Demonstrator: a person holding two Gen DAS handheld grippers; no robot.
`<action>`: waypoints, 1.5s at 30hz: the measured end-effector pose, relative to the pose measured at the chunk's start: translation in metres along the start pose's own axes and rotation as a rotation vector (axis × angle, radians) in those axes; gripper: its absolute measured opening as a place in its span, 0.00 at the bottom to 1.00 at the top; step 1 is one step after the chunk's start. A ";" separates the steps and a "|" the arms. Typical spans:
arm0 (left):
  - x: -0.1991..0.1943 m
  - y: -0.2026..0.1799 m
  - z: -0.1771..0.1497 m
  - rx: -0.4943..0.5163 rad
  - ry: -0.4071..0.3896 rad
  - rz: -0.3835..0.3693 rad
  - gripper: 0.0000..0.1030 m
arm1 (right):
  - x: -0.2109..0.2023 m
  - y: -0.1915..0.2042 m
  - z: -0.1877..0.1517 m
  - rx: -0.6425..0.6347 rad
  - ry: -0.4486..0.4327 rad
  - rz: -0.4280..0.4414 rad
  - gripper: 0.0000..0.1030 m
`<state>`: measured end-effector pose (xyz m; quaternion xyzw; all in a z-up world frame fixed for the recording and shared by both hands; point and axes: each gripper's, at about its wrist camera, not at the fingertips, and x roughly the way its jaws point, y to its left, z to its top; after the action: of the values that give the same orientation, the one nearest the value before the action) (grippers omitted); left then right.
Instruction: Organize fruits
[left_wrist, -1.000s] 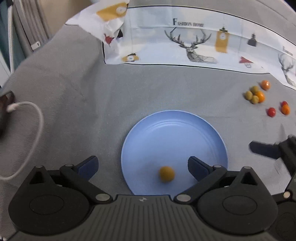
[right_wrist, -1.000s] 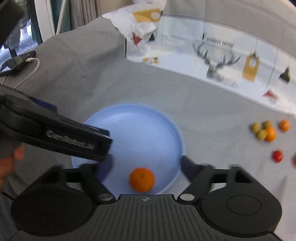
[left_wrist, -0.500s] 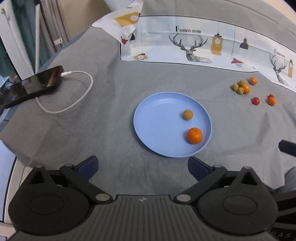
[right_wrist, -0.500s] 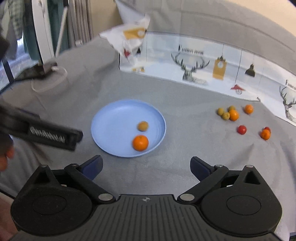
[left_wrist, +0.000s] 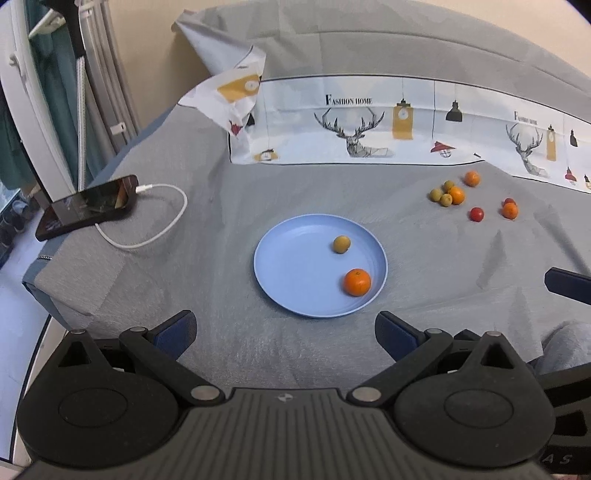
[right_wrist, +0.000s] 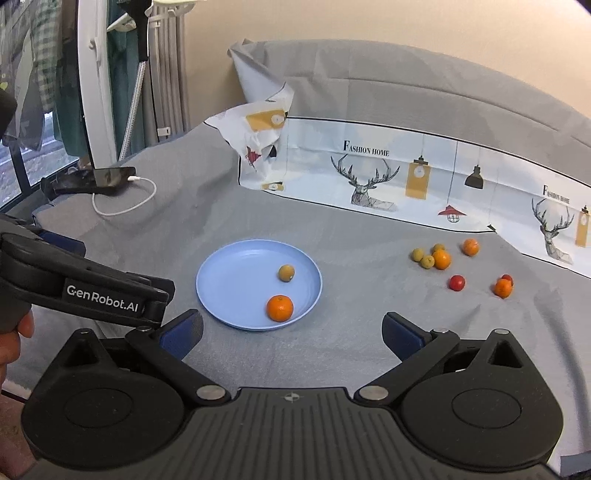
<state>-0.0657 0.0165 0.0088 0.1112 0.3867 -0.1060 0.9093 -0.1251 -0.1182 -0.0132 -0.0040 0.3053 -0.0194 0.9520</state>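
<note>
Plate: the blue plate sits in the middle of the grey cloth.
In the plate: one orange and one small yellow-green fruit. They lie near each other but do not touch.
What just changed: a second ago only the little fruit showed in the plate from the left camera, and the right gripper was low over the orange. Now both grippers have pulled back and up, and both fruits lie free in the plate.
Left gripper: its jaws are wide apart. Nothing is between them.
Right gripper: its jaws have spread to their widest. Nothing is between them, so the orange has been let go.
Fruits still out: a bunch of small fruits lies on the cloth to the right, well apart from the plate. Some are orange, some yellow-green, some red.
Other things: a phone with a white cable lies far to the left.
What it means: two fruits are done. It looks like the job has only started, and the next pick is likely from the bunch on the right.
</note>
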 end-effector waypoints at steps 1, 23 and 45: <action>-0.002 0.000 0.000 0.001 -0.004 0.002 1.00 | -0.002 0.000 0.000 0.003 -0.004 0.000 0.99; -0.009 0.004 -0.003 -0.007 -0.014 0.005 1.00 | -0.013 0.002 -0.003 0.002 -0.025 -0.003 0.99; 0.008 0.003 -0.004 0.007 0.027 0.001 1.00 | -0.001 -0.003 -0.005 0.025 0.014 0.004 0.99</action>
<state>-0.0621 0.0194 0.0010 0.1161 0.3985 -0.1054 0.9037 -0.1290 -0.1207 -0.0171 0.0085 0.3117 -0.0212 0.9499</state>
